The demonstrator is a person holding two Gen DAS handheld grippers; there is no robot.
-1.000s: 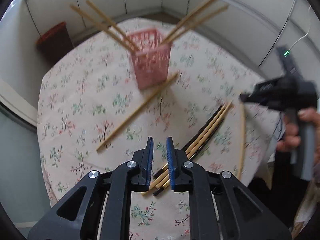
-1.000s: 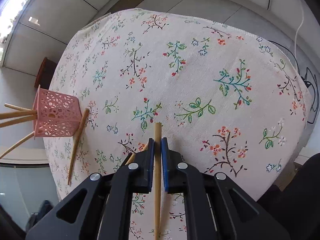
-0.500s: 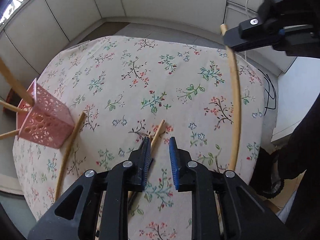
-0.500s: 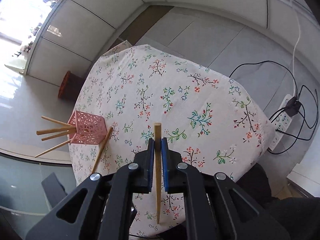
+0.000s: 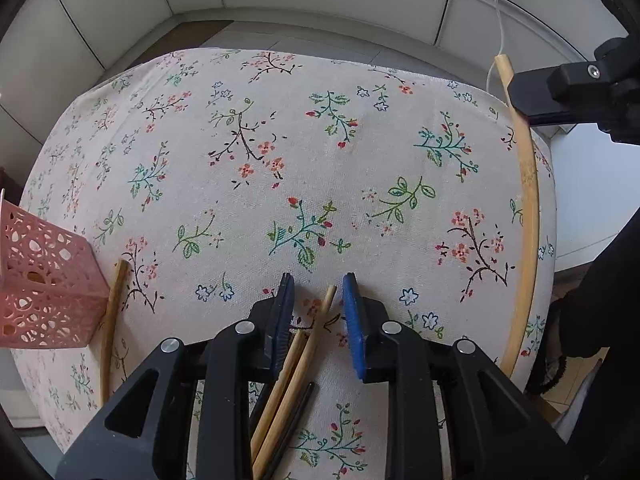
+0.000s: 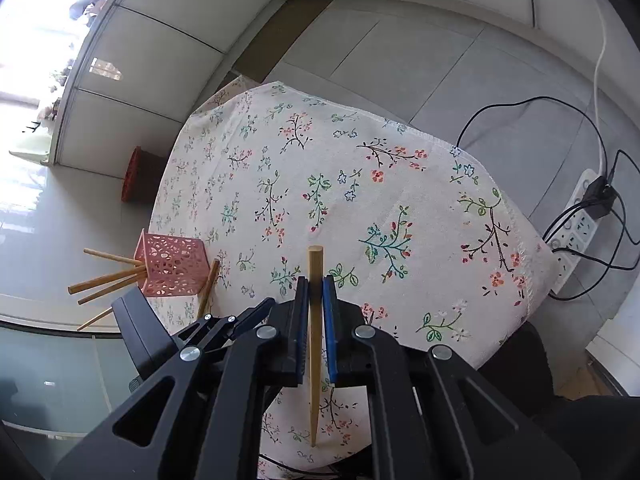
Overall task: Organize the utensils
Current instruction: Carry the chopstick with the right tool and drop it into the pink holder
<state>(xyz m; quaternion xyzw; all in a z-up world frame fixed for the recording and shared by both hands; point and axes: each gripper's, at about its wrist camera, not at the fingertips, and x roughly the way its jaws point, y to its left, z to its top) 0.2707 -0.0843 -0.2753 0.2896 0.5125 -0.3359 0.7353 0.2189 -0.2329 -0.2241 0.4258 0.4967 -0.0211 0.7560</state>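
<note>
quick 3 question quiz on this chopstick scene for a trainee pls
1. True or false: the right gripper is shut on a wooden chopstick.
2. Where does the pink basket stand: A) near the table's left edge in the right wrist view, B) on the floor, C) in the left gripper?
3. What lies between the left gripper's opening jaws?

Key
1. True.
2. A.
3. The bundle of chopsticks on the tablecloth, not gripped.
</note>
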